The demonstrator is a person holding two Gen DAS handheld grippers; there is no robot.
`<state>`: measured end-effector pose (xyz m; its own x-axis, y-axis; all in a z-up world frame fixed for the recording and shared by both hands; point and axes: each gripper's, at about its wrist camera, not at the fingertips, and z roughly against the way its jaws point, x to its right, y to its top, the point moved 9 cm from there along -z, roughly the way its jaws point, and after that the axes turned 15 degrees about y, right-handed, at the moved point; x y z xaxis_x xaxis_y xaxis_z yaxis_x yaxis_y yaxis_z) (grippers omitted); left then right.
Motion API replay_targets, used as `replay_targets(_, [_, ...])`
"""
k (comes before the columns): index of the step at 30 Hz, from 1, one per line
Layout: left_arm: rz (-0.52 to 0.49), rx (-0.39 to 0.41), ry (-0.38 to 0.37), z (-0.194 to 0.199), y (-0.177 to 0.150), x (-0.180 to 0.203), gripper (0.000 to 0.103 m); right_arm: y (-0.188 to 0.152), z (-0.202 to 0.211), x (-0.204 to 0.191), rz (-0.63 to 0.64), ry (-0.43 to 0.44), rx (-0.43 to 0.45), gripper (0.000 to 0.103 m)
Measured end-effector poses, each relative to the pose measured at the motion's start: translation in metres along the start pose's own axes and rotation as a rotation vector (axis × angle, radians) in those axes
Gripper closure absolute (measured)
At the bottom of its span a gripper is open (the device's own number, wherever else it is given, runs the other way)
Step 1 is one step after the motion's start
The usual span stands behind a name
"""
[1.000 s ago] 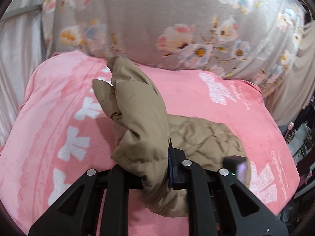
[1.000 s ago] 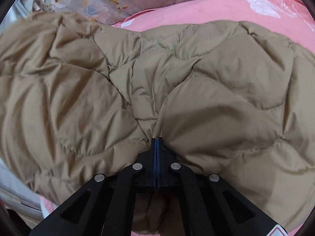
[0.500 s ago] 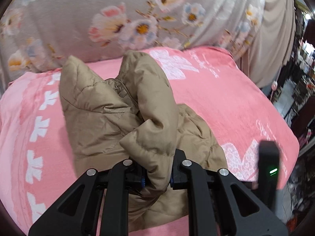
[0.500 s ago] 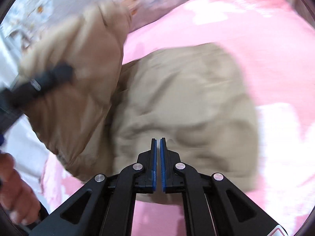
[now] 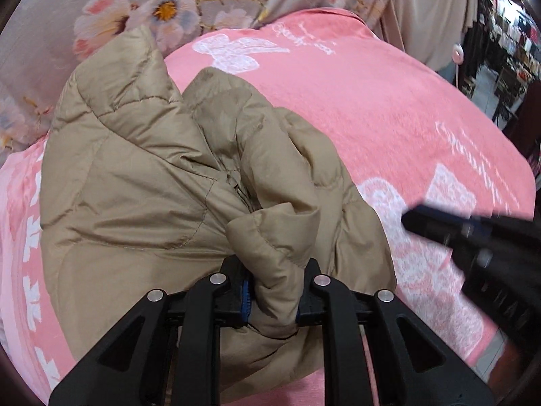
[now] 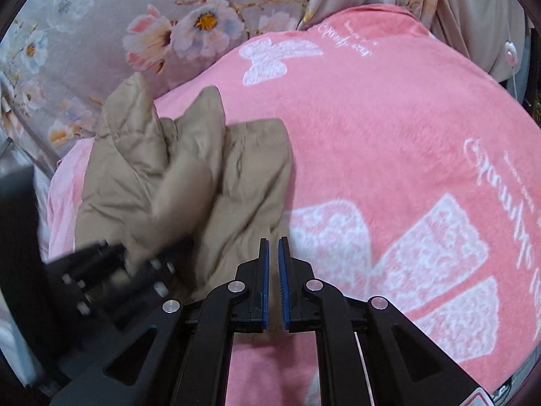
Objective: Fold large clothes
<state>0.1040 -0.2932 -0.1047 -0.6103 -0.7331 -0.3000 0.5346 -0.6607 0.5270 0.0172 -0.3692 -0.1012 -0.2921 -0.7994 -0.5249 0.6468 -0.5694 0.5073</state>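
Tan puffer jacket [image 5: 142,182] lies bunched on the pink blanket [image 5: 389,108], toward its left side, near the floral bedding [image 5: 101,17] behind it. Collar end stands up, pointing at the floral bedding; the rest is crumpled in loose folds, not flat.

Left gripper [image 5: 272,291] pinches a thick roll of jacket fabric: both pads press into the padded fold, which bulges out above and below the jaws. In the right wrist view the left gripper [image 6: 148,257] shows blurred at the left edge, buried in the jacket [image 6: 189,176].

Right gripper [image 6: 274,280] holds nothing. Its jaws have just been opening and stand slightly apart, a narrow gap between the blue pads, no fabric in it. It hangs over the blanket [image 6: 389,135] just right of the jacket's near edge; the tips sit beside the fabric and I cannot tell if they touch it. In the left wrist view the right gripper [image 5: 473,233] is a dark blur at the right, apart from the jacket.

White bow prints [image 6: 422,264] and script lettering cover the blanket. Beige curtain [image 5: 429,10] hangs at the upper right.
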Motion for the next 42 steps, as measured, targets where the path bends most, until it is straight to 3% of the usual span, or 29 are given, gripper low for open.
replay_targets(5, [-0.062, 0.010, 0.021, -0.008, -0.014, 0.028, 0.088, 0.014, 0.013, 0.010, -0.002, -0.005, 0.034, 0.095])
replay_targets(9, [-0.045, 0.024, -0.022, -0.001, -0.016, 0.031, 0.084, 0.027, 0.015, 0.005, -0.013, 0.070, 0.034, 0.089])
replay_targets(11, [-0.011, 0.031, -0.083, 0.016, -0.014, 0.024, 0.073, 0.042, 0.017, -0.005, -0.014, 0.131, 0.031, 0.080])
replay_targets(12, [0.007, 0.041, -0.111, 0.027, -0.012, 0.018, 0.070, 0.049, 0.017, -0.013, -0.009, 0.155, 0.030, 0.067])
replay_targets(14, [0.040, 0.080, -0.145, 0.054, -0.007, 0.005, 0.056, 0.066, 0.017, -0.029, 0.009, 0.200, 0.026, 0.052])
replay_targets(17, [0.096, 0.147, -0.178, 0.089, -0.001, -0.018, 0.034, 0.097, 0.006, -0.070, 0.054, 0.280, 0.002, 0.045])
replay_targets(18, [0.133, 0.170, -0.190, 0.102, 0.002, -0.033, 0.032, 0.103, 0.001, -0.079, 0.061, 0.299, -0.008, 0.043])
replay_targets(21, [0.250, 0.196, -0.153, 0.116, 0.007, -0.084, 0.032, 0.123, -0.030, -0.115, 0.081, 0.327, -0.058, 0.040])
replay_targets(24, [0.368, 0.170, -0.037, 0.108, 0.006, -0.144, 0.032, 0.135, -0.067, -0.137, 0.059, 0.327, -0.124, 0.040])
replay_targets(27, [0.476, 0.118, 0.067, 0.091, 0.000, -0.200, 0.032, 0.137, -0.104, -0.139, 0.040, 0.250, -0.173, 0.040])
replay_targets(28, [0.503, 0.104, 0.078, 0.085, 0.001, -0.214, 0.032, 0.136, -0.115, -0.138, 0.046, 0.214, -0.189, 0.041])
replay_targets(29, [0.526, 0.091, 0.089, 0.082, 0.001, -0.224, 0.032, 0.134, -0.123, -0.135, 0.046, 0.187, -0.199, 0.054])
replay_targets(30, [0.546, 0.078, 0.103, 0.077, 0.001, -0.235, 0.032, 0.132, -0.127, -0.133, 0.040, 0.188, -0.208, 0.078])
replay_targets(32, [0.569, 0.062, 0.120, 0.070, 0.000, -0.251, 0.032, 0.130, -0.121, -0.133, 0.004, 0.267, -0.200, 0.091])
replay_targets(36, [0.584, 0.051, 0.092, 0.059, 0.008, -0.255, 0.032, 0.136, -0.072, -0.127, 0.009, 0.348, -0.093, 0.097])
replay_targets(38, [0.569, 0.058, 0.083, 0.058, 0.013, -0.248, 0.032, 0.132, -0.044, -0.109, 0.023, 0.310, -0.035, 0.097])
replay_targets(42, [0.503, 0.056, 0.048, 0.049, 0.032, -0.211, 0.032, 0.115, -0.026, -0.063, 0.031, 0.160, 0.000, 0.097])
